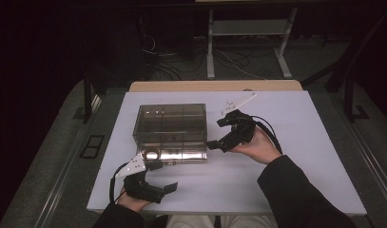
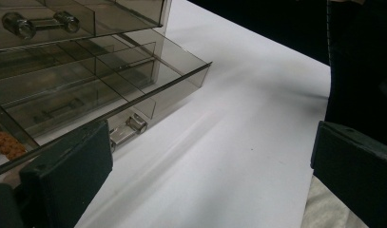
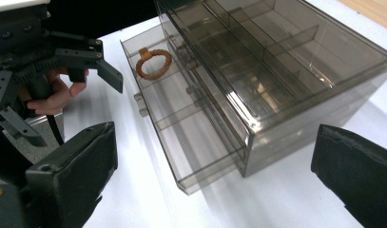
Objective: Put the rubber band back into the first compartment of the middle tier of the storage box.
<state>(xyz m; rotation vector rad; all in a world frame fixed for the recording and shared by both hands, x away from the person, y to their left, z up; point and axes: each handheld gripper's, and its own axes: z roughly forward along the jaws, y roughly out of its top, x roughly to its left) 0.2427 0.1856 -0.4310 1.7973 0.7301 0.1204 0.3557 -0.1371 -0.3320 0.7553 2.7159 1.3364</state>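
A smoked clear drawer cabinet (image 1: pixel 169 124) stands mid-table, its bottom drawer (image 1: pixel 181 155) pulled out toward me. In the right gripper view the open drawer (image 3: pixel 181 128) holds a brown braided ring (image 3: pixel 153 61) in its far compartment. The left gripper view catches an edge of that ring (image 2: pixel 5 145) and the drawer's corner (image 2: pixel 181 71). My left gripper (image 1: pixel 163 176) is open, just in front of the drawer's left end. My right gripper (image 1: pixel 218 133) is open beside the cabinet's right side, empty. The left gripper (image 3: pixel 103 59) also appears beyond the drawer in the right gripper view.
The white tabletop (image 1: pixel 286 156) has free room to the right and front. An upper drawer's clear bar handle (image 2: pixel 39 23) is close to the left gripper. A dark sleeve (image 2: pixel 362 71) crosses the front right. Table legs and cables (image 1: pixel 215 57) lie beyond the far edge.
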